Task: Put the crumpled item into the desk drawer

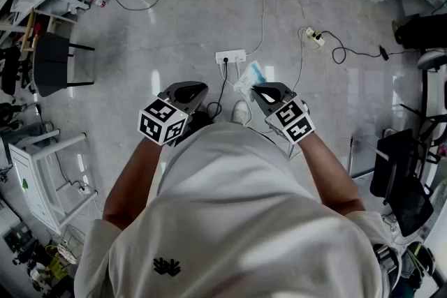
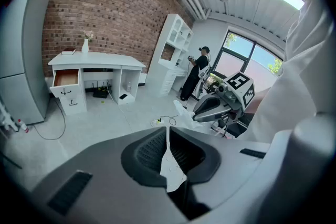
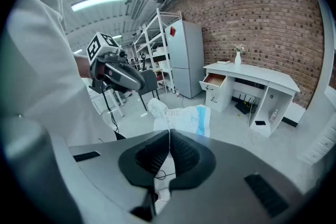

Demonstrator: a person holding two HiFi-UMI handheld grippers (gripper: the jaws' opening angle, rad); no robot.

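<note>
The crumpled item [image 1: 248, 75] is a white and blue wrapper pinched in my right gripper [image 1: 260, 90], held in front of my body over the floor. In the right gripper view it [image 3: 181, 118] sticks out past the right gripper [image 3: 169, 136], whose jaws are closed on it. My left gripper [image 1: 192, 88] hangs beside it, shut and empty, and looks the same in its own view [image 2: 167, 131]. The white desk [image 3: 252, 75] stands against the brick wall across the room. Its top left drawer [image 3: 214, 80] is pulled open, also seen from the left gripper as the drawer [image 2: 66, 77].
A power strip [image 1: 230, 56] with cables lies on the floor just ahead. A black chair [image 1: 52, 63] stands at the left, an office chair [image 1: 405, 178] at the right. A fridge [image 3: 185, 57] is beside the desk. A person [image 2: 193, 76] stands far off near white shelving [image 2: 170, 52].
</note>
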